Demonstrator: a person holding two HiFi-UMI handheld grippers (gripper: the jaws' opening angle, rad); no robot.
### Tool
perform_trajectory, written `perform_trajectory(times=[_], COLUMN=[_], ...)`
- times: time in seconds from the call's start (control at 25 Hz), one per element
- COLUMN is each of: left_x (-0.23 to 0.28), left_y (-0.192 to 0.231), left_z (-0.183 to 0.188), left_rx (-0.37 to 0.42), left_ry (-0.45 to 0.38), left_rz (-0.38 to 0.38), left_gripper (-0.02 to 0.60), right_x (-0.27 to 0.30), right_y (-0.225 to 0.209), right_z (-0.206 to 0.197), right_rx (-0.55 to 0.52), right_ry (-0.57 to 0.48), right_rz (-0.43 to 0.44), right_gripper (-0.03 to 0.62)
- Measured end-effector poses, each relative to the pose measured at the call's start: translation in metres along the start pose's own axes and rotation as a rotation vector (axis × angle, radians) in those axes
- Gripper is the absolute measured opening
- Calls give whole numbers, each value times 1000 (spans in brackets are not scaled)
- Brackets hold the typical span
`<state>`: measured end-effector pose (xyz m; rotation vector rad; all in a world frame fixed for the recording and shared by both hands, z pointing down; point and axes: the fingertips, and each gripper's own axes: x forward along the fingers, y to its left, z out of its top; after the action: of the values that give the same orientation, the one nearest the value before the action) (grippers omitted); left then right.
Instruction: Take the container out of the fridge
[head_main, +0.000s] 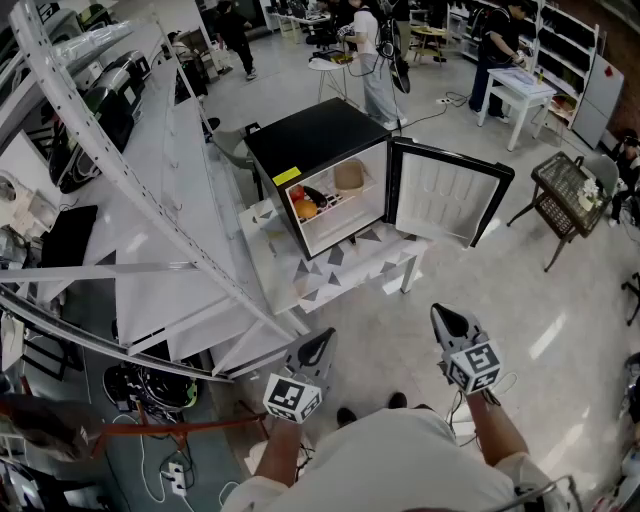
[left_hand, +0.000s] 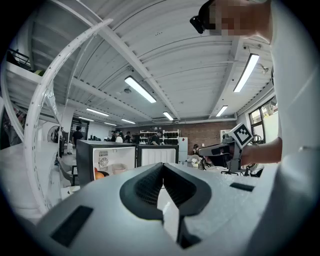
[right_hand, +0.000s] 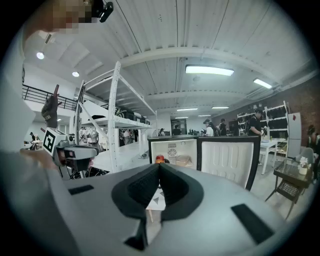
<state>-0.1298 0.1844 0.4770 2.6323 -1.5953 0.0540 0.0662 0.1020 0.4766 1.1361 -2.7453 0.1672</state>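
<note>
Left tongs (head_main: 320, 342) and right tongs (head_main: 443, 316) both clenched on nothing, low in the head view, side by side and well apart from the fridge (head_main: 318, 138). Ahead, on a low white bench (head_main: 345, 268): that black fridge, with its door (head_main: 447, 190) swung wide to the right. Inside, on the upper shelf towards the back: the container (head_main: 349, 177), a pale tan tub. Below and left of it, some orange and red fruit (head_main: 304, 207).

Over to the left gripper view. Jaws pressed together, nothing between. Beyond them, far off at the left, the open fridge, with the container (left_hand: 119, 168) pale inside and the fruit at its lower left.

Now the right gripper view. Same story: jaws together, empty. Straight past the tips, the fridge interior, with the container (right_hand: 183, 160) to the right of the fruit.

Handling, as a guess from this far out: probably light and thin-walled, plastic or paper, so liable to buckle or slip under a hard squeeze. Hard to say whether lidded. Best bet: open up, pinch the near rim or straddle the wall, lift clear of the shelf, draw straight out past the door. Approach not yet started.
</note>
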Motion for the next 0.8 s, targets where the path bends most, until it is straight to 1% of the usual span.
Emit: perform_trajectory(times=[0.24, 0.64, 0.8], left_x=[3, 4, 7], left_y=[-1, -6, -11], left_z=[3, -2, -3], left_rx=[4, -2, -2], left_ry=[-3, 8, 14], left_rz=[2, 21, 33], left_gripper=[5, 5, 5], right_x=[0, -1, -1], right_y=[-2, -3, -9], right_z=[0, 2, 0], right_rx=[0, -16, 0], right_ry=[2, -14, -14], right_rz=[3, 23, 35], right_gripper=[6, 6, 6])
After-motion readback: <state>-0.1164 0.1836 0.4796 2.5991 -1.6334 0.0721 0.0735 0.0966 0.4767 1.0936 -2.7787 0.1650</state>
